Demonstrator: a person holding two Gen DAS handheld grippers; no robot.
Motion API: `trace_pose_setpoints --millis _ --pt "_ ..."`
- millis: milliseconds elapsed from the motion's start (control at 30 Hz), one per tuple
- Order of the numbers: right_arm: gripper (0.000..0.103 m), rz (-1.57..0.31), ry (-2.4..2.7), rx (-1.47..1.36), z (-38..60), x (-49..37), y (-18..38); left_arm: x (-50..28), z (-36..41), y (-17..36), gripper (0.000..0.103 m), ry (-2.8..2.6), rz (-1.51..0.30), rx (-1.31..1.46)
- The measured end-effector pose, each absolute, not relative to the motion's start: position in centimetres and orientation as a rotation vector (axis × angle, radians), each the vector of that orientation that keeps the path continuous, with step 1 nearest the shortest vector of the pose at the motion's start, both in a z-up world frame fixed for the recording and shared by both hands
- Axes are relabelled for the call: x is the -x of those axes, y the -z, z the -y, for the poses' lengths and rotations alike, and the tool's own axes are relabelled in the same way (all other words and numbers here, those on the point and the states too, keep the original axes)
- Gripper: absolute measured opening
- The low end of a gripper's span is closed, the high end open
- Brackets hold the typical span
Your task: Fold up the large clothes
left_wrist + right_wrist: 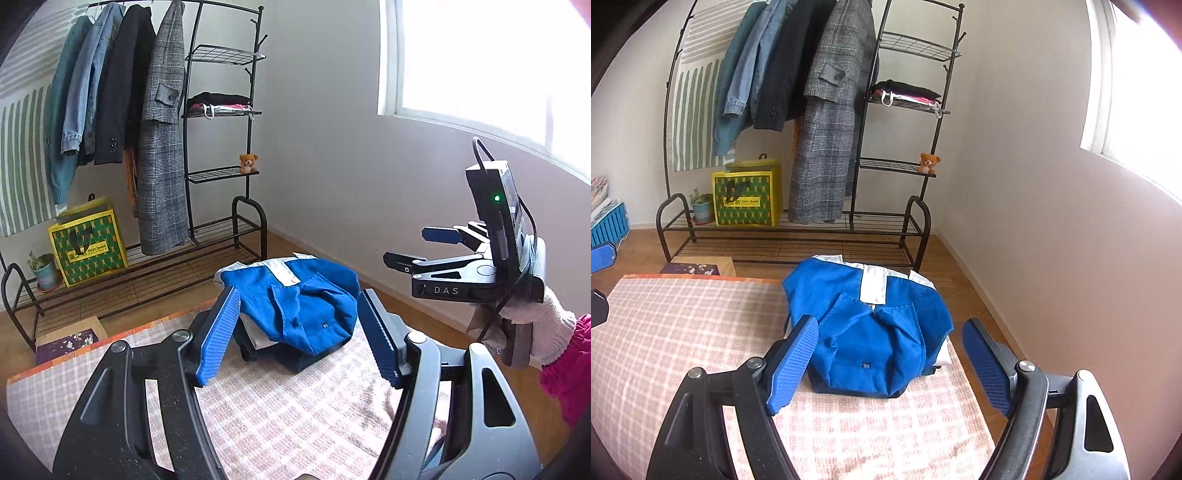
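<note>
A blue jacket with white trim [303, 306] lies folded in a bundle on top of a small pile of folded clothes on the pink checked blanket [280, 410]. It also shows in the right wrist view [871, 332], near the blanket's far right corner. My left gripper [299, 332] is open and empty, held above the blanket just in front of the pile. My right gripper [894, 365] is open and empty, also in front of the jacket. The right gripper shows in the left wrist view [410, 247], raised to the right of the pile.
A black metal clothes rack [820, 229] with hanging coats, shelves, a teddy bear [929, 163] and a yellow-green bag [748, 197] stands beyond the blanket. A small box [698, 267] sits at the blanket's far edge. A wall and window are on the right.
</note>
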State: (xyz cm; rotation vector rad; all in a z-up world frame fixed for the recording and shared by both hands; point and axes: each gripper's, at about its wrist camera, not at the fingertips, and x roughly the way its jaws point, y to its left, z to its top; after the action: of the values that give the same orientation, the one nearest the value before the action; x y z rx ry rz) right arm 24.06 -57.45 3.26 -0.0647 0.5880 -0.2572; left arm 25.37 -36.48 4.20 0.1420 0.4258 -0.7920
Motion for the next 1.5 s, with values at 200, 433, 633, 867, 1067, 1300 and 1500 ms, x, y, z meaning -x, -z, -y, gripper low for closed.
trace_pose_setpoints --millis 200,433,633,867,1067,1300,1500 --pt "0.086 -0.558 0.246 0.042 53.9 -17.9 -3.7 -20.4 32.8 -4.5 0.08 0.767 -0.424 -0.134" --pt "0.092 -0.525 0.239 0.012 51.2 -13.0 -2.8 -15.8 29.3 -3.4 0.093 0.737 -0.403 -0.127" --pt "0.099 -0.513 0.259 0.064 48.8 -10.8 -0.9 -14.0 27.8 -1.5 0.099 0.711 -0.403 -0.112" --pt "0.103 -0.521 0.272 0.031 48.3 -9.6 1.3 -14.3 26.5 0.4 0.103 0.68 -0.393 -0.056" --pt "0.103 -0.522 0.294 0.004 47.9 -9.6 3.1 -15.7 25.9 2.3 0.103 0.634 -0.439 -0.094" --pt "0.103 -0.533 0.288 -0.001 47.4 -10.1 4.2 -15.7 25.9 2.5 0.103 0.614 -0.434 -0.116" --pt "0.103 -0.534 0.288 -0.003 47.2 -10.1 4.4 -15.4 26.4 3.0 0.103 0.604 -0.436 -0.148"
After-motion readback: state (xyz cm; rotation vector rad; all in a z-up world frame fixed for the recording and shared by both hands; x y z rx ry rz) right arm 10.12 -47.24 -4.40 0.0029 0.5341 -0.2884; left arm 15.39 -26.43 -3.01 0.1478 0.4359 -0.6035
